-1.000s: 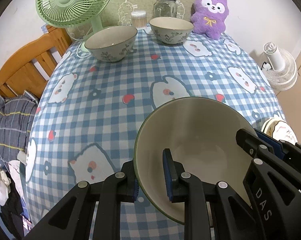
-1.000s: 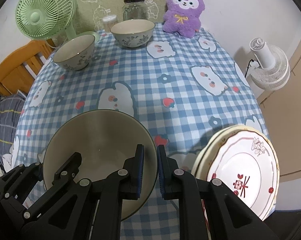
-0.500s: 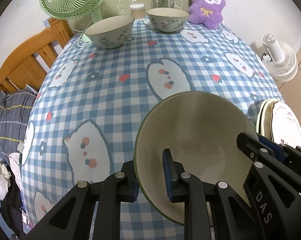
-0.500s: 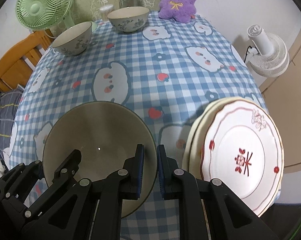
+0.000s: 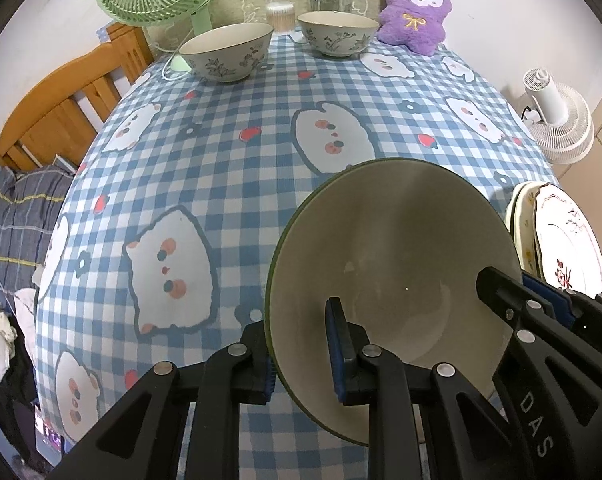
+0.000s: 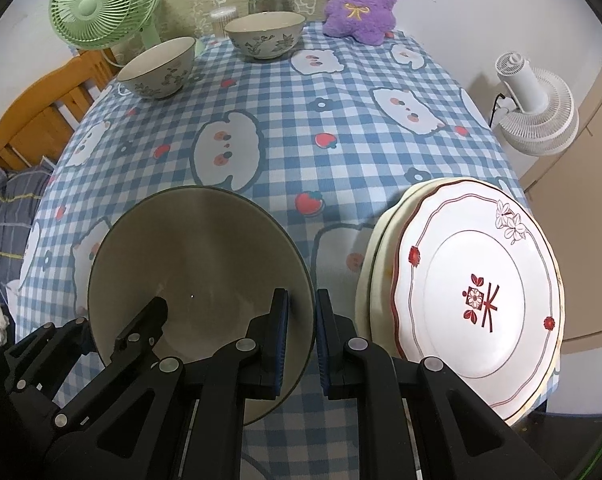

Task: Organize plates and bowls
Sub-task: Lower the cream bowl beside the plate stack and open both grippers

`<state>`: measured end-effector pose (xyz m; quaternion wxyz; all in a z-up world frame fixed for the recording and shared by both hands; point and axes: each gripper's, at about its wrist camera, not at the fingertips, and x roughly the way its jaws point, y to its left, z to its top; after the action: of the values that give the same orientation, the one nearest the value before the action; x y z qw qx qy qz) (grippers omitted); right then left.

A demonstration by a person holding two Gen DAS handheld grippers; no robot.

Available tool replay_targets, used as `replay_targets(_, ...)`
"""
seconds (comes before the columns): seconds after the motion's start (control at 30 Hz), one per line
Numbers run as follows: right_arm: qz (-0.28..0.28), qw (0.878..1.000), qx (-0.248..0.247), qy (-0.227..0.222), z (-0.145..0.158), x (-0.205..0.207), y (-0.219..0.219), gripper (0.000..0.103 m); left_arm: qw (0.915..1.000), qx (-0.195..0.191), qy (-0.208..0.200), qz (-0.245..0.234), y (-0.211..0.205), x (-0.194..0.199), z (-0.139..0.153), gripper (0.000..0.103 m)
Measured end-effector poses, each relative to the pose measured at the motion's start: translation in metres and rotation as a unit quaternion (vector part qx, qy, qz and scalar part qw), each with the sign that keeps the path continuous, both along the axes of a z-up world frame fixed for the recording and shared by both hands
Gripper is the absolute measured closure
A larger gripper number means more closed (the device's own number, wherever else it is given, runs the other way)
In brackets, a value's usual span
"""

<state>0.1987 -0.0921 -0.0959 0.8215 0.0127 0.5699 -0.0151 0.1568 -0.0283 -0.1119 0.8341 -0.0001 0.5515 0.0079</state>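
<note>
- Carrying the large green-rimmed bowl toward the near edge of the table, both grippers are seen clamped on its rim; against the earlier views, the checked cloth has slid up the frame and more of its near end is shown.
- The stack of plates, only partly shown at the lower right a second ago, is now seen nearly whole in the right wrist view, just beside the bowl's right rim; whether the two touch cannot be told.
- The left gripper is held narrow on the bowl's left rim, one pad inside and one outside; its grip is unchanged.
- The right gripper is pressed likewise on the opposite rim, jaws all but closed on the thin wall.
- The bowl is kept tilted, its inside turned toward the cameras, at the lower middle of both views; whether it rests on the cloth cannot be told.
- The two floral bowls are left at the upper part of the frame, well apart from the carried one.
- It is judged that the big bowl is being brought beside the plates, so a set-down near them is likely the step in hand, with the small bowls yet to be gathered.
</note>
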Motion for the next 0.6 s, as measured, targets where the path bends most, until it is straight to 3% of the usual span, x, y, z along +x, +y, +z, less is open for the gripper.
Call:
replay_targets(0.27,0.015,1.000,0.015,-0.002,-0.002,0.000,-0.002,0.085,0.9999,-0.007,-0.006,0.007,-0.003,-0.001,-0.001,0.066)
replay_targets(0.33,0.017,1.000,0.014,0.002,-0.003,0.000,-0.004,0.072,1.0000,-0.005,0.000,0.006,-0.005,-0.001,-0.002,0.058)
replay_targets(0.4,0.012,1.000,0.011,-0.003,-0.001,-0.001,-0.008,0.049,1.0000,-0.004,0.002,0.004,-0.006,-0.001,-0.002,0.051)
replay_targets(0.6,0.009,1.000,0.021,-0.011,0.006,-0.001,-0.018,0.040,0.9998,-0.002,-0.002,0.020,-0.005,-0.001,0.001,0.037)
